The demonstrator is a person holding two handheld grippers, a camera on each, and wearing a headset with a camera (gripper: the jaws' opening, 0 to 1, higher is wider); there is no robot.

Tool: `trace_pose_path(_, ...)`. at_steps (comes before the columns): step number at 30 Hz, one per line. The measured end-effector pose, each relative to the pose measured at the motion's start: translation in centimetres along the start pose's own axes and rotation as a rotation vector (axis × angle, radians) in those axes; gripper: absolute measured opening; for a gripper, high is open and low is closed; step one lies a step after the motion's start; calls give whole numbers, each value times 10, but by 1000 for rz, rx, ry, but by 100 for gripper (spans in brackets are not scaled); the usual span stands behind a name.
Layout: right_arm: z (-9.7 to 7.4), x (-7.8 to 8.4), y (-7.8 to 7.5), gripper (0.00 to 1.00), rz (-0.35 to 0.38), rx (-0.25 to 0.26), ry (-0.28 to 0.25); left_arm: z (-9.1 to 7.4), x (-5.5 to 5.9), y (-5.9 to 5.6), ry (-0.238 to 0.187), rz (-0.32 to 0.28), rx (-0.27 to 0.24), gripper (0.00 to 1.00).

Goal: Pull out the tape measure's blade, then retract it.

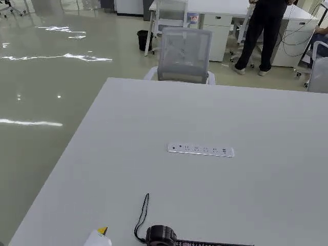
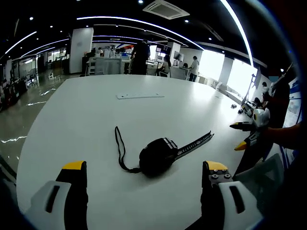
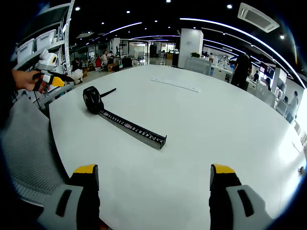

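— White table (image 1: pixel 266 195): what stood on it?
— I logged a power strip (image 1: pixel 201 149) mid-table and a mesh chair (image 1: pixel 184 54) at the far edge, both well beyond the tape measure (image 2: pixel 158 154).
— Position?
— Near edge, blade (image 3: pixel 132 128) lying extended; case just ahead of the left gripper (image 2: pixel 145 166), blade tip ahead of the right gripper (image 3: pixel 156 168). Both had jaws spread wide, holding and touching nothing.

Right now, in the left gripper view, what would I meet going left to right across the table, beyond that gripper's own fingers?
Black wrist strap → tape measure case → pulled-out blade → right gripper, held open past the table's edge.
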State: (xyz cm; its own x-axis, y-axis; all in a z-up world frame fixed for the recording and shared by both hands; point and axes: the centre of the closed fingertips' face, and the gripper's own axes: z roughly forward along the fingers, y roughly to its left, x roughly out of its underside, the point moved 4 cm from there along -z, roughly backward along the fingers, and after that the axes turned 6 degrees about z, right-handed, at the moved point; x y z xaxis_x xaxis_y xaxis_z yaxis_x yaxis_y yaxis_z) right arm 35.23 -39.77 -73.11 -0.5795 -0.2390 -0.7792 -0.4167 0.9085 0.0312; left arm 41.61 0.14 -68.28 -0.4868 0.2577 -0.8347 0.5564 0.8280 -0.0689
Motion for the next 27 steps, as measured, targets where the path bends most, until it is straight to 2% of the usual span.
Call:
trace_pose_path(3, 4, -2, -2, 100, -12, -2, -8, 4, -1, -9, 3, 6, 7, 99)
trace_pose_path(4, 5, -5, -3, 100, -16, 2, -14, 6, -2, -12, 2, -5, 14, 99)
trace_pose_path(6, 7, -8, -3, 100, -7, -14, -23, 8, -6, -18, -17, -67, 20, 99)
trace_pose_path(7, 8, -10, -3, 100, -14, -17, -29, 10, -7, -19, -18, -66, 19, 99)
trace_pose_path(10, 12, -13, -4, 100, -37, -28, -23, 16, -11, -23, -22, -51, -1, 99)
trace_pose_path(12, 16, -14, -6, 100, -52, -38, -20, 23, -14, -28, -27, 9, -8, 99)
trace_pose_path(16, 22, -20, -8, 100, -73, -55, -39, 35, -14, -38, -6, 28, -7, 99)
trace_pose_path(18, 26, -19, -9, 99, -67, -58, -29, 40, -14, -43, 0, 46, -8, 99)
trace_pose_path(21, 33, -18, -8, 97, -80, -69, -18, 47, -15, -50, 9, 39, -14, 99)
trace_pose_path(23, 37, -17, -8, 96, -87, -79, -11, 50, -16, -51, 7, 45, -29, 99)
trace_pose_path(27, 44, -19, -10, 94, -97, -96, -5, 55, -16, -52, 11, 21, -46, 99)
